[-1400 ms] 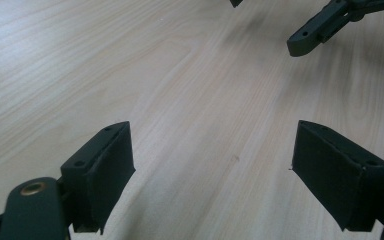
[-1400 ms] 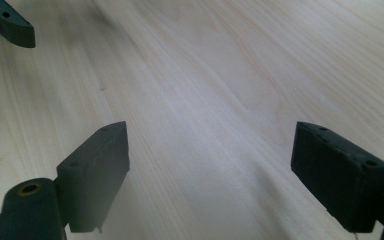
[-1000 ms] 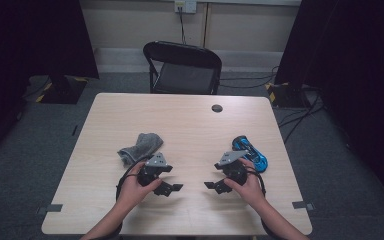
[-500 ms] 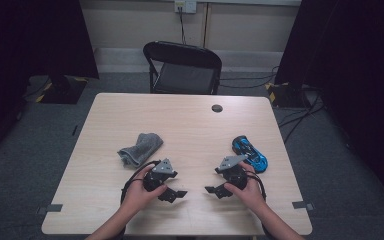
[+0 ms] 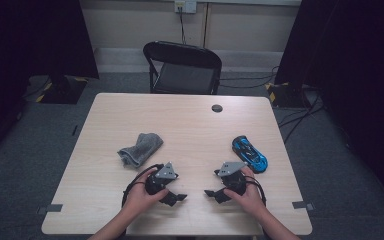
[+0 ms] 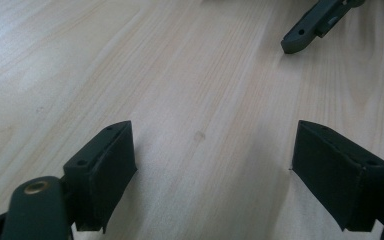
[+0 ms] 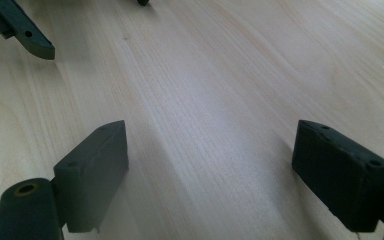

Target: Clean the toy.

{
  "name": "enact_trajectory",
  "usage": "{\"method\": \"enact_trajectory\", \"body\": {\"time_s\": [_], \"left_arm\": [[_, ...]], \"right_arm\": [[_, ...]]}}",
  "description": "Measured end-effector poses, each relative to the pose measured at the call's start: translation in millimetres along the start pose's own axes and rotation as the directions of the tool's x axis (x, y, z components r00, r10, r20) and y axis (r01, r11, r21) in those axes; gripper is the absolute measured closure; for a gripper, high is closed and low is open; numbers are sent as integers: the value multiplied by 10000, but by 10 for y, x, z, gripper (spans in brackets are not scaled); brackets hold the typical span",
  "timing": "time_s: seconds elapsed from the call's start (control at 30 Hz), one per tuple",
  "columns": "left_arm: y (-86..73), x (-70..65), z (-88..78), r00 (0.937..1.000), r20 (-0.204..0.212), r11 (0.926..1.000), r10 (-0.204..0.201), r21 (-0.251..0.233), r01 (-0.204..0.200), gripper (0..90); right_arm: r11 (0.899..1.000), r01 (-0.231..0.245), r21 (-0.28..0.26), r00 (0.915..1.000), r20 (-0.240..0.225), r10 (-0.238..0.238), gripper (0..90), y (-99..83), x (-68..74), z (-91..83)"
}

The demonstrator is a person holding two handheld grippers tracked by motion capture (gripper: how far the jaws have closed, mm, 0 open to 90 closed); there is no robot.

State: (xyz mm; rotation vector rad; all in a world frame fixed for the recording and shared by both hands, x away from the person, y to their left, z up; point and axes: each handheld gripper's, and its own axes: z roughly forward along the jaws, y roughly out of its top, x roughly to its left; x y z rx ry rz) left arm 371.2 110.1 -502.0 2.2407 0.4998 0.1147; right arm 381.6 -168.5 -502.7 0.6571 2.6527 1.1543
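Both grippers rest low near the front of the wooden table (image 5: 190, 130), pointing toward each other. My left gripper (image 5: 177, 198) is open, and between its jaws in the left gripper view (image 6: 212, 165) lies only bare wood. My right gripper (image 5: 211, 193) is open too, with nothing between its jaws (image 7: 210, 170). A crumpled grey cloth (image 5: 140, 148) lies just beyond the left hand. A blue toy car (image 5: 250, 153) sits beyond and to the right of the right hand. Each gripper view catches a jaw tip of the opposite gripper near its top edge.
A small dark round disc (image 5: 217, 108) lies near the table's far edge. A black folding chair (image 5: 182, 67) stands behind the table. Cables run along the floor at the right (image 5: 300, 115).
Both hands have drawn slightly back toward the table's front edge. The cloth and the car lie where they were.
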Motion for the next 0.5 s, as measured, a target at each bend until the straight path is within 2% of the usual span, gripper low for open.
{"method": "enact_trajectory", "body": {"time_s": [0.13, 0.5], "left_arm": [[1, -47, 13, 9986, -227, 9987, 471, 225, -465, 148], [8, -53, 28, 9980, -87, 9977, 620, 296, -617, 100]], "right_arm": [[10000, -6, 1, 10000, 24, 6, 144, -3, 6, -2], [10000, -48, 14, 10000, 78, 48, 143, -7, 12, -6]]}}
